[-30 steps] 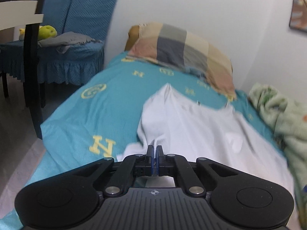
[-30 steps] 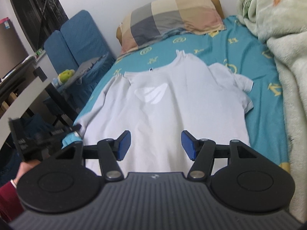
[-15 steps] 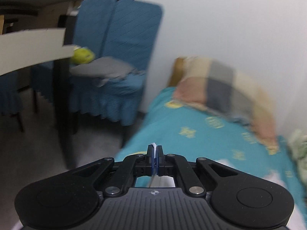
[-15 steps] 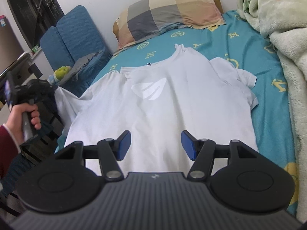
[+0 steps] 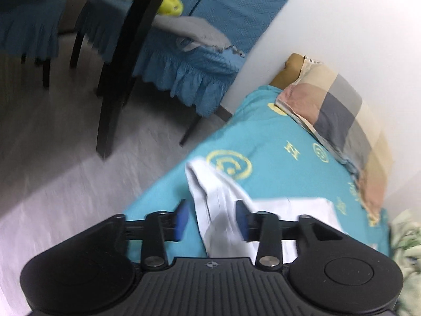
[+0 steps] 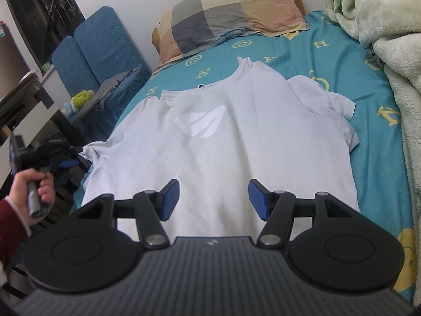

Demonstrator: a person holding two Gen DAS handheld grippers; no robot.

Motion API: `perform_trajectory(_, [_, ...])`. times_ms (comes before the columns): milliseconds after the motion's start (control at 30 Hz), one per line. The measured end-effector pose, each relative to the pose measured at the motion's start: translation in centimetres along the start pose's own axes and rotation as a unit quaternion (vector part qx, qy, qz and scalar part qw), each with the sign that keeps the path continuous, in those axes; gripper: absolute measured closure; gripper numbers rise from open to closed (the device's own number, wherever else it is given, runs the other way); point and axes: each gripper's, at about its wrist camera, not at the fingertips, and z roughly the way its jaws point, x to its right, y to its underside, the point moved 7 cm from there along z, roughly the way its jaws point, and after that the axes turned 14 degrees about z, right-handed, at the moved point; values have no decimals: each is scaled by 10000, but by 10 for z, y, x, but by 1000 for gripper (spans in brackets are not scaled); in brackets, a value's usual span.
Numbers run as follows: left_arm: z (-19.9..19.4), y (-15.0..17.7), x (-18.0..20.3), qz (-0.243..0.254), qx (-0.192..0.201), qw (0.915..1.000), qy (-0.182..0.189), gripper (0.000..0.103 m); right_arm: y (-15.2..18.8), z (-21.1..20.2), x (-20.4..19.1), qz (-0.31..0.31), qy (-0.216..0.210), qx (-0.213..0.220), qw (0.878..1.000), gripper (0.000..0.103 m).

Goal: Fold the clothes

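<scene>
The left gripper (image 5: 211,220), clamped on the white T-shirt's (image 6: 223,137) left sleeve (image 5: 210,184) a second ago, is now opening its jaws, the cloth lying loose between them, so the sleeve is pulled out sideways and the shirt is spread for folding. The shirt lies flat on the bed (image 6: 373,158), collar toward the pillow (image 6: 226,13), long axis running hem to collar. The right gripper (image 6: 214,200) hovers above the hem, jaws apart, holding nothing.

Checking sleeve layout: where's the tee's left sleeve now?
In the left wrist view, the sleeve lies on the teal sheet at the bed's edge, between the opening left gripper jaws.
</scene>
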Motion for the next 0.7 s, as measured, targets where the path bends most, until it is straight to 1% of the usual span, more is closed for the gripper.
perform_trajectory(67, [-18, 18, -4, -322, -118, 9992, 217, 54, 0, -4, -2, -27, 0, 40, 10000, 42])
perform_trajectory(133, [-32, 41, -4, -653, -277, 9966, 421, 51, 1, -8, -3, -19, -20, 54, 10000, 42])
perform_trajectory(233, [-43, 72, -6, -1296, -472, 9870, 826, 49, 3, -14, -4, 69, -91, 20, 9999, 42])
perform_trajectory(300, [-38, 92, -7, -1661, -719, 9791, 927, 49, 4, -17, -5, 90, -136, 11, 9999, 42])
perform_trajectory(333, [-34, 98, -5, -1744, -811, 9765, 975, 49, 5, -18, -5, 81, -147, 10, 9999, 42])
perform_trajectory(467, [-22, 96, -2, -1813, -589, 9758, 1073, 50, 10, -16, -1, 67, -100, -45, 9999, 42])
perform_trajectory(533, [-17, 95, -3, -1923, -540, 9728, 1171, 58, 13, -12, 2, 82, -59, -104, 9999, 42])
perform_trajectory(567, [-15, 95, -4, -1977, -515, 9713, 1220, 75, 15, -9, 4, 92, -41, -142, 9998, 42])
perform_trajectory(600, [-13, 94, -4, -2032, -489, 9697, 1266, 98, 16, -6, 4, 95, -35, -183, 9998, 42])
perform_trajectory(633, [-11, 93, -5, -2087, -427, 9689, 1255, 102, 18, -3, 4, 63, -23, -210, 9998, 42])
perform_trajectory(700, [-13, 89, -8, -2172, -279, 9683, 1201, 101, 22, 3, 3, -5, 5, -261, 9997, 42])
